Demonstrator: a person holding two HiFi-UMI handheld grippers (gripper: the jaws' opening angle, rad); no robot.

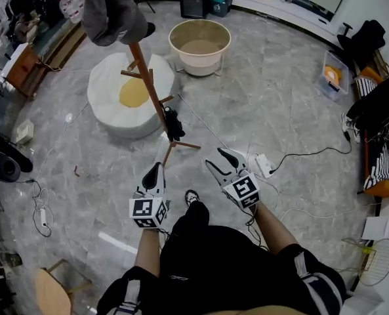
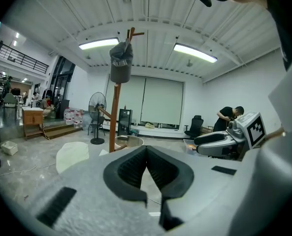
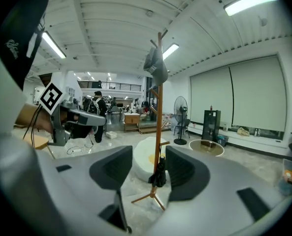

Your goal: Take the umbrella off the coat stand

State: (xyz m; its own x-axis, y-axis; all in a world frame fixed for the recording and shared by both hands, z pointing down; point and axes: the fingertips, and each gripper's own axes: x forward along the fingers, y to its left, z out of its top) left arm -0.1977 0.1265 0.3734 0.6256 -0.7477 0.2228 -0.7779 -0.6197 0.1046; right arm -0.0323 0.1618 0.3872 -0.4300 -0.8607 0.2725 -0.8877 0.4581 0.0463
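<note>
A slim brown wooden coat stand [image 1: 151,87] rises from three splayed feet on the grey marble-patterned floor [image 1: 273,104], with a soft grey hat [image 1: 112,12] draped over its top. The small black folded umbrella [image 1: 174,125] hangs low on the stand, close against the pole and just above the feet. Behind the stand lies a round white floor cushion with a yellow centre [image 1: 109,97], and further back stands a round beige tub [image 1: 199,44]. Both grippers are held out in front of the person, short of the stand and apart from it. The left gripper [image 1: 156,167] has its dark ribbed pads pressed together at the tips with nothing between them; its own view looks past them to the pole and the hat. The right gripper [image 1: 215,158] has its jaws clearly parted and holds nothing; in the right gripper view the umbrella [image 3: 160,173] and the pole [image 3: 159,107] show through the gap between the pads, well beyond them and untouched
</note>
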